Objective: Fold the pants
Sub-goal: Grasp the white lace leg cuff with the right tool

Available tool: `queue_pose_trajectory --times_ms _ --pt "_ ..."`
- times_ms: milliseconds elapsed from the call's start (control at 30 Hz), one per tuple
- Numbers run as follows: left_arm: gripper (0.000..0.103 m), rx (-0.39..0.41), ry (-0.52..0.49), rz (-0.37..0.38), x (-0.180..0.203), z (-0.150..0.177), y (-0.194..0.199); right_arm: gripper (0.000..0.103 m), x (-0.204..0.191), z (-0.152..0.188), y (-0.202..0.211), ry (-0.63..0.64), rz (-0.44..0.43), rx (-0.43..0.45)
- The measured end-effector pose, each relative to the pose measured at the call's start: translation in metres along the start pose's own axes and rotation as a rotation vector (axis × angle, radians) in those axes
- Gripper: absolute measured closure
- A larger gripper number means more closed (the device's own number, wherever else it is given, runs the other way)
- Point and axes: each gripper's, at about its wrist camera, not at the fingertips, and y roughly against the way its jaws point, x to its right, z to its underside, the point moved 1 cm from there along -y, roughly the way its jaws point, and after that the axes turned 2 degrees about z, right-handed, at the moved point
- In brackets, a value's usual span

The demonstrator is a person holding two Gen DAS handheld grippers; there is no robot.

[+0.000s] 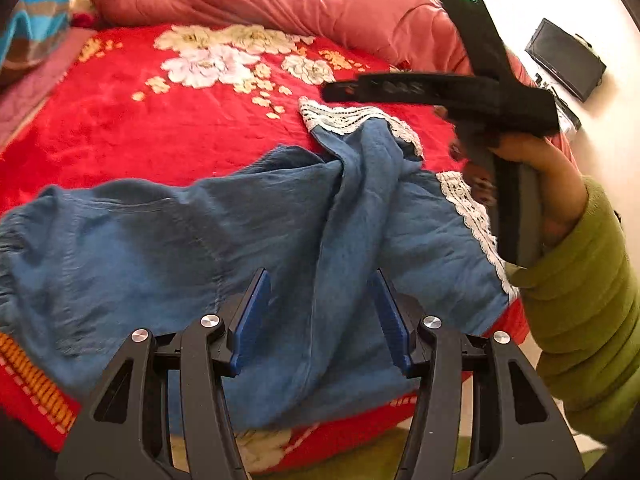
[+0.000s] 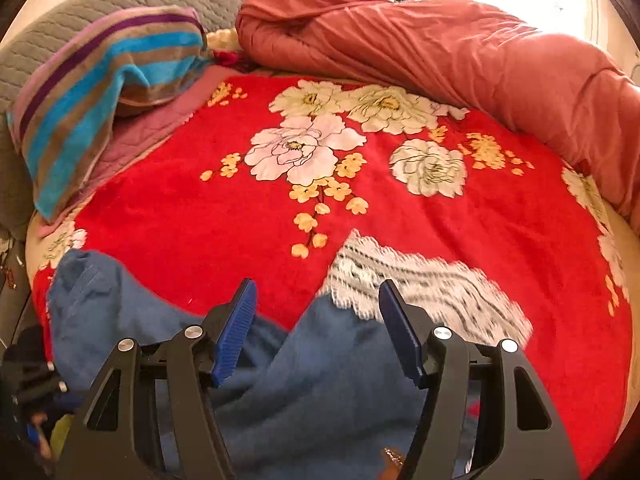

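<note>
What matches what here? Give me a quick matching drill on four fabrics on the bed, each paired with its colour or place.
Things:
1. pants
2. lace trim
3. striped towel
4. quilt

Descriptions:
A. salmon pink, bunched along the far side of the bed
B. white, at the leg hems
C. blue, spread on the red floral blanket
D. turquoise, brown and purple bands, far left

Pairs: 1-C, 2-B, 3-D, 4-A

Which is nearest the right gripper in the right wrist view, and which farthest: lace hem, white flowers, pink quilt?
1. Lace hem, just past the fingers.
2. White flowers, mid-blanket.
3. Pink quilt, at the far edge.
</note>
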Motion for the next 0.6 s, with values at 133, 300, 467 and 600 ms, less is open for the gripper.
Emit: queue_pose_trajectory --times_ms 133,300,467,600 --pt "0.058 -0.025 0.011 0.028 0.002 -0.002 -0.015 0.041 0.001 -0.013 -0.029 0.001 0.035 -0.045" --pt "0.06 -0.055 0.008 0.03 0.002 0.002 -0.029 0.041 0.002 -0.02 -0.056 -0.012 0.087 -0.082" --pt "0.06 -0.052 -0.017 0.022 0.005 0.003 -0.031 0.041 0.012 -0.021 -0.084 -0.051 0.113 -0.134" --pt "0.06 -0.047 -0.021 0.022 0.004 0.004 -0.031 0.086 0.025 -0.017 -0.086 -0.078 0.084 -0.117"
